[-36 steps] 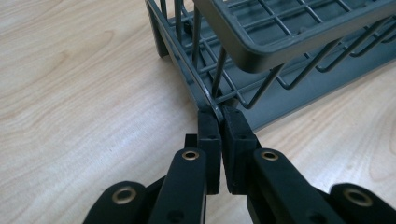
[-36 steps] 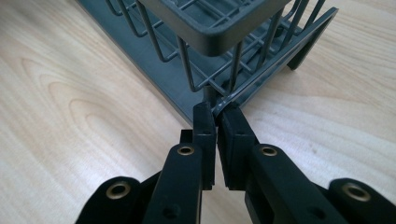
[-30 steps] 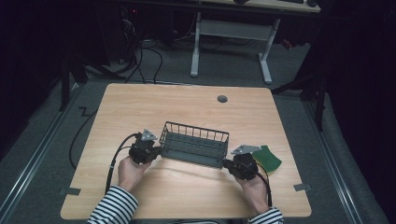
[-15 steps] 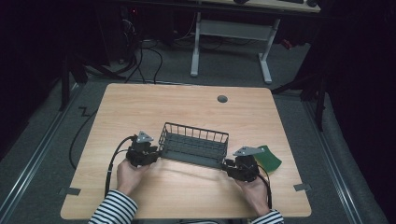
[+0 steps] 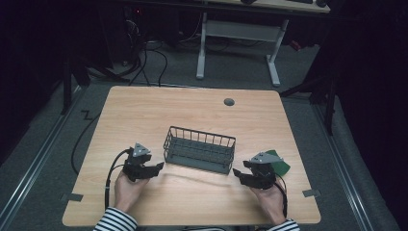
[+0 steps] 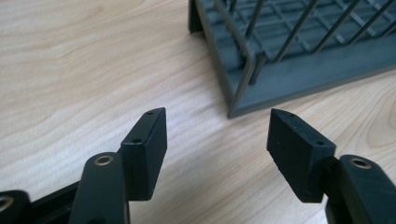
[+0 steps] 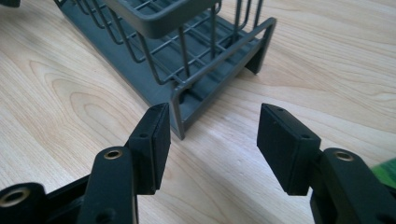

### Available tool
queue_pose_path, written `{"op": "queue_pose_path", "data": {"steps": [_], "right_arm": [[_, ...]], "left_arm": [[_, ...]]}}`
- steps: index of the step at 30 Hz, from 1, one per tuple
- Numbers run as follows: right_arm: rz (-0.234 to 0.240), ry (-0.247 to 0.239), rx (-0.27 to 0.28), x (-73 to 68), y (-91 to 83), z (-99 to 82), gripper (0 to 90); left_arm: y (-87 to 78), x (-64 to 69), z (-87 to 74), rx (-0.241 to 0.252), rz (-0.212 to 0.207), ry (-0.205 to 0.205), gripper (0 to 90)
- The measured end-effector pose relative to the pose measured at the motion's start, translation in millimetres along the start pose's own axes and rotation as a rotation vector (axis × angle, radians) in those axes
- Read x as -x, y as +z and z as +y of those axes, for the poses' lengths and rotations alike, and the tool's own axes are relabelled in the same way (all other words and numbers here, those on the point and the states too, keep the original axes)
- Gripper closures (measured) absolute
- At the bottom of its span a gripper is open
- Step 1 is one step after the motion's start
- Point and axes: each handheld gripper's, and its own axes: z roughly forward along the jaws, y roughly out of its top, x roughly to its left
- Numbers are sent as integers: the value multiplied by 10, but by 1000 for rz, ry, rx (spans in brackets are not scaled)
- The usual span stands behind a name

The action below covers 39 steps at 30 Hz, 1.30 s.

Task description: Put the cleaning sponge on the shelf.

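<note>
A dark grey wire basket (image 5: 199, 149) stands on the wooden table (image 5: 159, 110), a little nearer its front than its middle. My left gripper (image 5: 157, 168) lies just off the basket's near left corner (image 6: 243, 93); its jaws have just been opening and nothing is between them (image 6: 217, 126). My right gripper (image 5: 237, 174) lies off the basket's near right corner (image 7: 180, 107), a little apart from it. Its jaws have also just been opening, with bare table between them (image 7: 212, 126).
A green flat object (image 5: 280, 164) lies on the table behind my right gripper. A round grommet hole (image 5: 229, 101) sits near the far edge. Beyond the table stand a white desk frame (image 5: 240, 33) and floor cables (image 5: 159, 57).
Both grippers were closed at the basket's ends; now both stand open. The left one has drawn back towards the front edge, and the right one has barely moved. The basket stays where it was.
</note>
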Motion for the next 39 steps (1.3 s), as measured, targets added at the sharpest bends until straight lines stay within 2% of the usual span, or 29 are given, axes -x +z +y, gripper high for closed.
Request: {"op": "queue_pose_path", "data": {"steps": [7,10,14,17,20,24,29,34,39], "right_arm": [[-26,29,30,178,-105,-48,427],[-41,42,17,256,-161,-60,443],[-71,71,23,390,-259,-76,434],[-104,78,26,489,-329,-91,429],[-132,85,18,588,-395,-107,420],[-160,97,7,722,-483,-121,402],[-186,100,-31,876,-531,-128,368],[-181,122,-79,1042,-506,-131,326],[-174,109,-159,1145,-432,-110,297]], "left_arm": [[18,-31,-158,-6,35,-31,368],[41,-43,-196,-8,63,-31,363],[43,-43,-241,16,91,-33,367],[49,-49,-255,22,112,-21,369],[65,-53,-283,49,133,-19,353],[75,-56,-274,46,150,-33,328],[80,-58,-269,44,150,-37,314],[80,-58,-269,44,150,-37,314],[80,-58,-269,44,150,-37,314]]}}
